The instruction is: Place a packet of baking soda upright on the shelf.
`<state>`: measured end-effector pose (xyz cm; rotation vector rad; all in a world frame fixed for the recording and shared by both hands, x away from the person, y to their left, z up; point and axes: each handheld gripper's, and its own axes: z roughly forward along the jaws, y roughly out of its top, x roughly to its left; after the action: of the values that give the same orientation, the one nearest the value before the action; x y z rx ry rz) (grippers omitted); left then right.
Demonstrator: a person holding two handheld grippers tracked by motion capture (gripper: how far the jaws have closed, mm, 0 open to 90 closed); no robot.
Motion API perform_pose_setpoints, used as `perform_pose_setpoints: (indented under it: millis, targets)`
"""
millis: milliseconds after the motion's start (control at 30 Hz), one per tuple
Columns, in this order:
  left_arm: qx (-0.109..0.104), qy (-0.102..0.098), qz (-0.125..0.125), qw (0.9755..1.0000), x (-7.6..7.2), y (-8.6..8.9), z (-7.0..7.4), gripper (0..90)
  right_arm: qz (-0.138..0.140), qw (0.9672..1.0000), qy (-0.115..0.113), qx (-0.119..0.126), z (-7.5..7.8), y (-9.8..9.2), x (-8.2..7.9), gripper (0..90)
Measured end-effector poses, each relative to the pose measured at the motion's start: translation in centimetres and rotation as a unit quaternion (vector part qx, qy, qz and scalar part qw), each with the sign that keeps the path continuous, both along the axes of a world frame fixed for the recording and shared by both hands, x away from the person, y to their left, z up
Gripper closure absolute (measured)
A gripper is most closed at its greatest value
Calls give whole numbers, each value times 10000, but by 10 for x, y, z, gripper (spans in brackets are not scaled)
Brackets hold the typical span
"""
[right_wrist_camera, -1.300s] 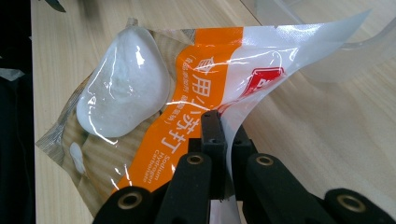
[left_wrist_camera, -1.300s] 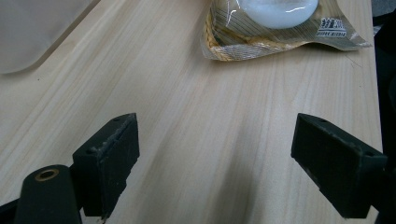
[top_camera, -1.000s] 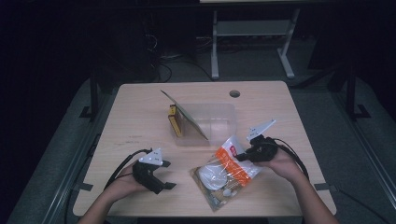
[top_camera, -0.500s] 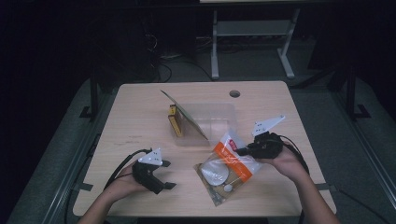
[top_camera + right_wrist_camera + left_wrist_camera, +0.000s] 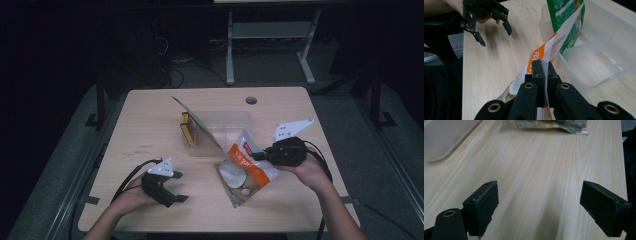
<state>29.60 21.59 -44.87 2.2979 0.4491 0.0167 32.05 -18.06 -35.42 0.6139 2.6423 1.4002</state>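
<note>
- My table [image 5: 150, 130] is the biggest thing here, pale wood with a small round hole [image 5: 251, 100] near its far edge.
- A clear plastic box [image 5: 227, 127] sits mid-table; its lid [image 5: 197, 125] leans tilted against it, with a yellow packet [image 5: 187, 132] just beside.
- The snack bag [image 5: 246, 167], orange and white, hangs tilted near the box, its lower end low over the table.
- My right gripper [image 5: 261, 156] has both jaws clamped tight on the bag's upper edge.
- My left gripper [image 5: 172, 192] rests near the front edge, its 2 jaws spread wide, nothing between them.
</note>
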Motion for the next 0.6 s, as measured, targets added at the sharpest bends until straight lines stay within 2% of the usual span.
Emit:
perform_pose_setpoints:
  millis: [200,333,567,600]
  targets:
    - [28,6,-35,10000,0,0,1,148,15,9997,-186,183,11,0,-7,900]
    - [-1,-5,-13,10000,0,1,1,148,-36,9992,-328,202,18,-2,-9,900]
    - [-8,19,-16,10000,1,1,1,148,-34,9982,-461,383,31,-3,-11,900]
    - [42,-4,-61,10000,2,2,1,148,-29,9979,-488,429,32,-4,-11,900]
